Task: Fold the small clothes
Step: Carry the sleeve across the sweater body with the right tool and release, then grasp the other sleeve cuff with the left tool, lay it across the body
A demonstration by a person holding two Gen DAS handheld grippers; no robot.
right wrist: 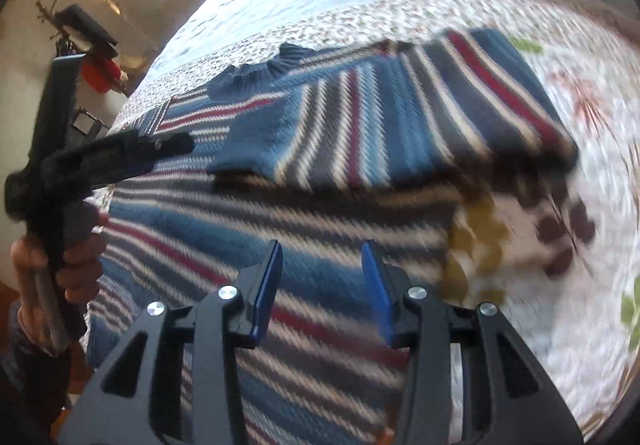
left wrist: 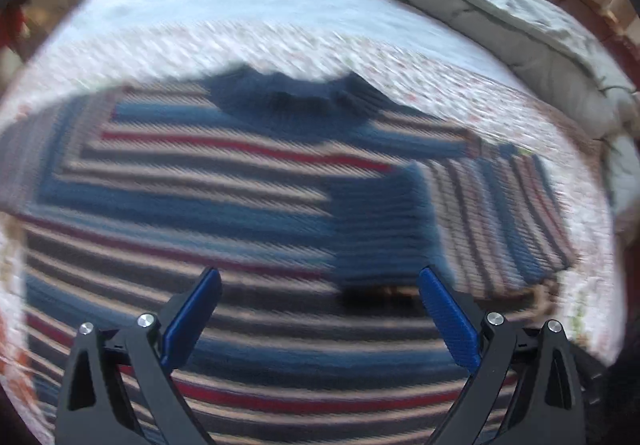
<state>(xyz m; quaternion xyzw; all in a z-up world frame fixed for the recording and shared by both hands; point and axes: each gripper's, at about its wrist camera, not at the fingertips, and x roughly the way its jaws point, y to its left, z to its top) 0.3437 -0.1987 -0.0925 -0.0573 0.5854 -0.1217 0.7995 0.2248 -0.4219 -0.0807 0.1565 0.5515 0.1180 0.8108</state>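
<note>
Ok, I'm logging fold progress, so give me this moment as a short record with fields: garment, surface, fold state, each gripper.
garment: striped sweater, navy collar
surface: bed with floral sheet, grey duvet bunched at the far end
fold state: one sleeve already laid across the body; the rest lies flat
left gripper: open, above the sweater, nothing between its fingers
right gripper: open, nothing between its fingers
image quality: both views blurred
</note>
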